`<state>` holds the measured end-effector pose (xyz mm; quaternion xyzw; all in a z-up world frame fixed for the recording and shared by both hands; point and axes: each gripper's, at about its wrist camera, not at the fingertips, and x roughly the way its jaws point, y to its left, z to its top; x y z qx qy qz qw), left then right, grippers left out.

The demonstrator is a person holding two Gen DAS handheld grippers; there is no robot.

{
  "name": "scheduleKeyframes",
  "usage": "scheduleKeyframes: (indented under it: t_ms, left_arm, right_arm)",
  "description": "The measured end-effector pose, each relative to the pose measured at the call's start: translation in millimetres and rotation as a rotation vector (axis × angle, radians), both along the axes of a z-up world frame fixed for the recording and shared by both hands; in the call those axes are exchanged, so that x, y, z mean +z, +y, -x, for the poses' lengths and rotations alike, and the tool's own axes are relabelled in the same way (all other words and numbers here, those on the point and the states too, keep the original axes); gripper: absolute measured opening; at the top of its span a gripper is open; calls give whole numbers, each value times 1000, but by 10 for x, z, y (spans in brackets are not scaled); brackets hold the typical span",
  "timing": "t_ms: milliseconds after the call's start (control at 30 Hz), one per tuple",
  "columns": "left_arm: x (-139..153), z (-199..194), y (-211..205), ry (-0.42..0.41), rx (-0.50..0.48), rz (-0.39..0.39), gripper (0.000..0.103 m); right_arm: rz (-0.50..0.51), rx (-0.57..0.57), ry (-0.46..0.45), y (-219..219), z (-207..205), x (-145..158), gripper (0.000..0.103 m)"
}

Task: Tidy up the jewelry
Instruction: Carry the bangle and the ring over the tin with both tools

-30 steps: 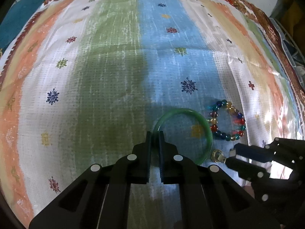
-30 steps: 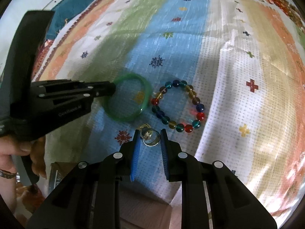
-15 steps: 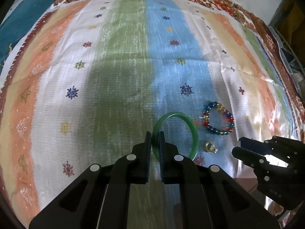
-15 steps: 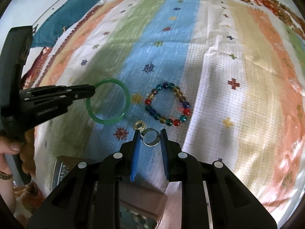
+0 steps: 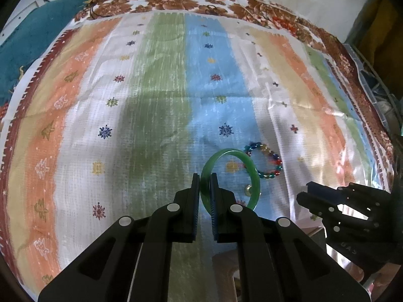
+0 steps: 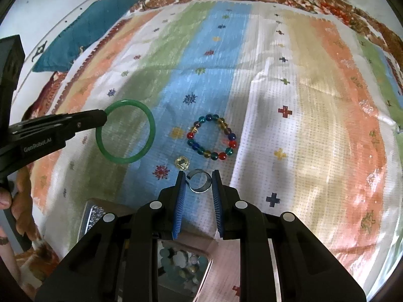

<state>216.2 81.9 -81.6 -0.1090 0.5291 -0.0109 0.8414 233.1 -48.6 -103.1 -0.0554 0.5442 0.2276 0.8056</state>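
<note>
the left claw (image 5: pixel 205 176) is clamped shut on the rim of a smooth, glossy green bangle (image 5: pixel 254 176), a rigid closed hoop held off the cloth and hanging out past the fingertips. the right claw (image 6: pixel 197 176) stands part way closed, its ribbed blue pads (image 6: pixel 179 201) pressing on either side of a thin silver metal ring (image 6: pixel 200 182), a plain polished band; a small faceted pale yellow stone (image 6: pixel 181 162) shows just beyond the left pad, and whether it is joined to the ring cannot be told. a beaded bracelet (image 6: pixel 212 137) of round translucent beads in blue, teal, red and amber lies flat in a loop on the blue stripe of a striped woven cloth (image 6: pixel 302 125) with a waffle texture and small snowflake and cross motifs. below the right claw, at the near edge of the cloth, sits an open box (image 6: pixel 181 264) with a shiny rectangular inner face; pale rounded shapes show in it, too blurred to identify. fingers of a hand (image 6: pixel 15 201) wrap the left claw's handle.
</note>
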Motion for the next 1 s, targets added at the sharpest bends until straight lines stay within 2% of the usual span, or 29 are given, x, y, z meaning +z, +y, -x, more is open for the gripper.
scheduleKeyframes:
  t_ms: [367, 633, 1000]
  left_arm:
    - [273, 268, -80, -66, -19, 21, 7]
    - [501, 492, -188, -126, -25, 22, 7]
    - [648, 763, -334, -178, -46, 25, 8]
  right_arm:
    - [7, 16, -34, 13, 169, 135, 22]
    - [-22, -3, -76, -62, 360, 308, 22]
    - [-47, -56, -149, -212, 598, 483, 22]
